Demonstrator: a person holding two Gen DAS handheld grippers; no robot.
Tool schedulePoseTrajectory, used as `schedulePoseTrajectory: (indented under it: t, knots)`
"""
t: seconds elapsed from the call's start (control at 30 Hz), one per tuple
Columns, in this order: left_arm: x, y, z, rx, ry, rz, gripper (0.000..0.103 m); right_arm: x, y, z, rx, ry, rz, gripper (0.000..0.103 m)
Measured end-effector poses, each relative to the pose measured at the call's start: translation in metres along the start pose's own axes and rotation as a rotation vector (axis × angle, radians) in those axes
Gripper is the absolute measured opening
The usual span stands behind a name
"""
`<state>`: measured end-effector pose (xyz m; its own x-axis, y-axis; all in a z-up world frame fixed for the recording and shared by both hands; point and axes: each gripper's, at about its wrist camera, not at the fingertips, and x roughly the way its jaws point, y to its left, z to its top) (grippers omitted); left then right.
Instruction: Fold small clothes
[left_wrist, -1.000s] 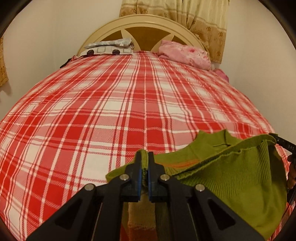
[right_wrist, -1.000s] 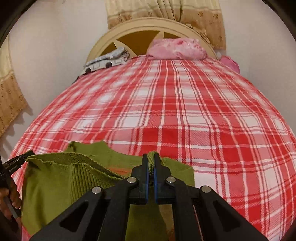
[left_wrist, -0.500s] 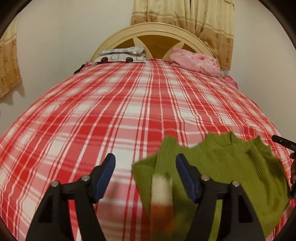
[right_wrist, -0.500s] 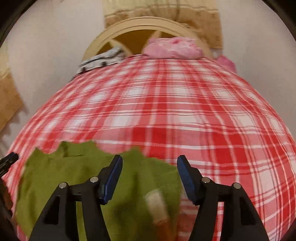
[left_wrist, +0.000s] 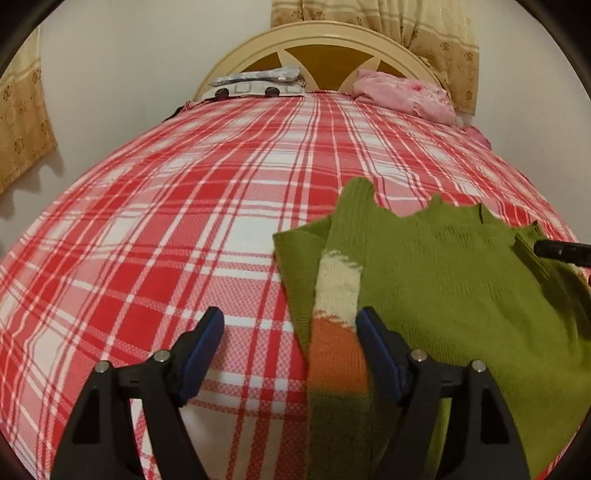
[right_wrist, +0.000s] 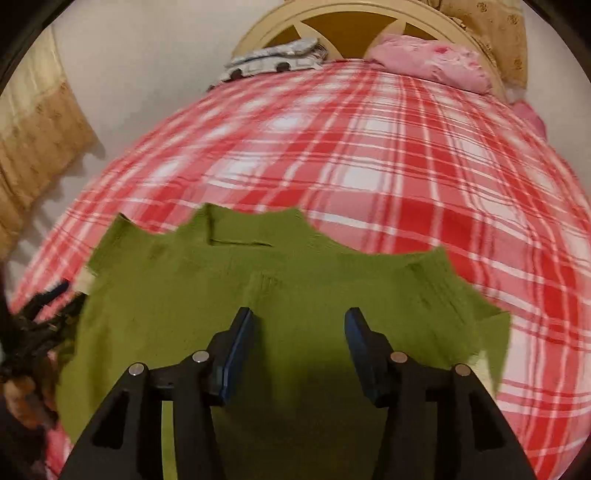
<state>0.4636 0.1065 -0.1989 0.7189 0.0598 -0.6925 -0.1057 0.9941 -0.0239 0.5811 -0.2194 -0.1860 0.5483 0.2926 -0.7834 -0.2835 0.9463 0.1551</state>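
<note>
A sweater lies on the bed at the frame's lower right. At the top, behind the bed, stands the headboard, pillows before it.

We see a bed in red-white plaid | arched cream headboard at its far edge | pale wall | beige patterned curtains behind.
</note>
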Motion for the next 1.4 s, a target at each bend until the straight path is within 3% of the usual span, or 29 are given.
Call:
schedulePoseTrajectory:
  t: [0.1, 0.17, 0.2, 0.23, 0.27, 0.33, 0.43, 0.5, 0.6, 0.63, 0.67, 0.7, 0.73, 0.83, 0.93, 1.0, 1.03, 1.1, 1.23, 1.4]
  knots:
    - [0.000, 0.004, -0.001, -0.022, -0.001, -0.020, 0.079, -0.002, 0.005, 0.001, 0.028, -0.009, 0.048, 0.052]
    - [0.002, 0.011, -0.002, -0.051, 0.009, -0.041, 0.082, 0.006, 0.015, 0.002, 0.003, 0.016, 0.023, 0.051]
    - [0.003, 0.014, -0.002, -0.068, 0.017, -0.053, 0.083, 0.012, 0.020, 0.002, -0.016, 0.029, -0.023, 0.038]
    - [0.005, 0.014, -0.003, -0.079, 0.024, -0.061, 0.083, 0.018, 0.025, 0.001, -0.040, 0.041, -0.083, 0.004]
    - [0.005, 0.015, -0.003, -0.088, 0.029, -0.068, 0.080, 0.020, 0.026, 0.003, -0.041, 0.044, -0.094, 0.004]
    - [0.002, 0.015, -0.005, -0.094, 0.012, -0.066, 0.070, 0.019, 0.028, 0.009, -0.031, 0.011, -0.088, 0.003]
    - [0.000, 0.013, -0.007, -0.086, -0.003, -0.050, 0.067, 0.009, 0.030, 0.023, -0.019, -0.051, -0.106, 0.003]
    - [0.002, 0.016, -0.007, -0.098, 0.007, -0.052, 0.069, 0.017, 0.026, 0.027, -0.011, -0.024, -0.115, 0.004]
    - [0.003, 0.021, -0.007, -0.119, 0.013, -0.057, 0.069, 0.043, 0.012, 0.020, 0.003, 0.112, -0.081, 0.009]
    - [0.003, 0.022, -0.007, -0.125, 0.013, -0.058, 0.070, 0.043, 0.008, 0.016, 0.006, 0.109, -0.076, 0.020]
    - [0.003, 0.023, -0.007, -0.130, 0.012, -0.057, 0.070, 0.037, 0.004, 0.014, 0.002, 0.085, -0.070, 0.048]
    - [0.003, 0.024, -0.007, -0.133, 0.012, -0.058, 0.070, 0.029, 0.001, 0.011, 0.007, 0.075, -0.061, 0.061]
    - [0.004, 0.024, -0.007, -0.137, 0.014, -0.057, 0.070, 0.016, -0.006, 0.007, 0.028, 0.048, -0.052, 0.067]
    - [0.005, 0.024, -0.007, -0.134, 0.022, -0.045, 0.070, -0.019, -0.015, -0.007, 0.024, -0.019, -0.076, 0.067]
    - [0.005, 0.021, -0.008, -0.124, 0.023, -0.017, 0.070, -0.040, -0.022, -0.026, -0.003, -0.026, -0.118, 0.066]
    - [0.005, 0.024, -0.008, -0.133, 0.028, 0.001, 0.070, -0.039, -0.036, -0.041, -0.011, 0.022, -0.242, 0.044]
    - [0.006, 0.025, -0.009, -0.141, 0.030, 0.000, 0.070, -0.037, -0.046, -0.048, -0.002, 0.035, -0.282, 0.025]
    - [0.006, 0.028, -0.009, -0.152, 0.033, 0.003, 0.073, -0.041, -0.058, -0.053, 0.028, 0.014, -0.319, 0.023]
    - [0.007, 0.027, -0.010, -0.148, 0.046, 0.033, 0.076, -0.053, -0.055, -0.045, 0.030, -0.052, -0.262, 0.023]
    - [0.003, 0.030, -0.013, -0.158, 0.039, 0.052, 0.077, -0.034, -0.045, -0.038, -0.018, 0.000, -0.266, 0.023]
